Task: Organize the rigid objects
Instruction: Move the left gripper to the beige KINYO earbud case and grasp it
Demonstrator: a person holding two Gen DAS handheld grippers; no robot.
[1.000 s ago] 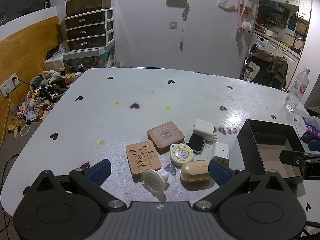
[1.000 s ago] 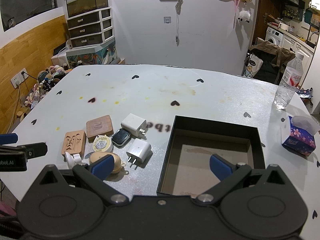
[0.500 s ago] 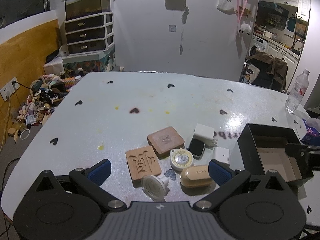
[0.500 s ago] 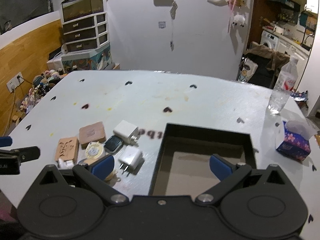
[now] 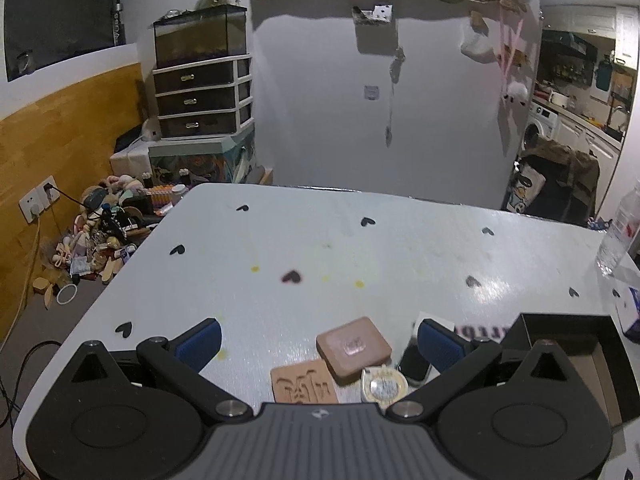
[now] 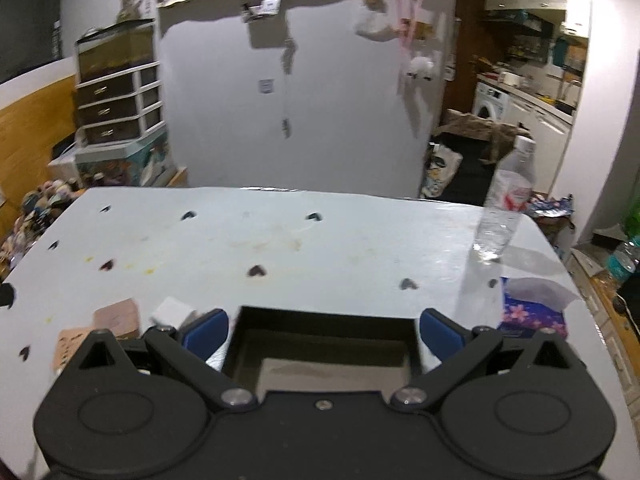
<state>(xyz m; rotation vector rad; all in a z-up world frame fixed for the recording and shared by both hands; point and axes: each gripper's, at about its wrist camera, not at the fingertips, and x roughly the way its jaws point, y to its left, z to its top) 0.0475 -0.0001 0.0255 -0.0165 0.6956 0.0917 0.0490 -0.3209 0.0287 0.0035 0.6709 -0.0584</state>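
In the left wrist view my left gripper (image 5: pixel 318 344) is open and empty above a cluster of small objects: a square wooden block (image 5: pixel 354 349), a carved wooden tile (image 5: pixel 302 385), a round tape measure (image 5: pixel 383 386), a dark smartwatch (image 5: pixel 414 365) and a white charger (image 5: pixel 420 319) partly hidden by the right finger. A black open box (image 5: pixel 568 326) lies to the right. In the right wrist view my right gripper (image 6: pixel 323 334) is open and empty over the black box (image 6: pixel 324 320); the wooden block (image 6: pixel 118 316), the carved tile (image 6: pixel 68 340) and the charger (image 6: pixel 172 311) lie left of it.
A white table with black heart marks (image 6: pixel 320 248) carries everything. A clear water bottle (image 6: pixel 504 212) and a purple floral tissue pack (image 6: pixel 532 310) stand at the right. Drawers and floor clutter (image 5: pixel 100 224) lie beyond the left table edge.
Both grippers have tilted up and drawn back, so the objects and box sit lower in view. The near objects of the cluster have dropped behind the left gripper body. Both stay open.
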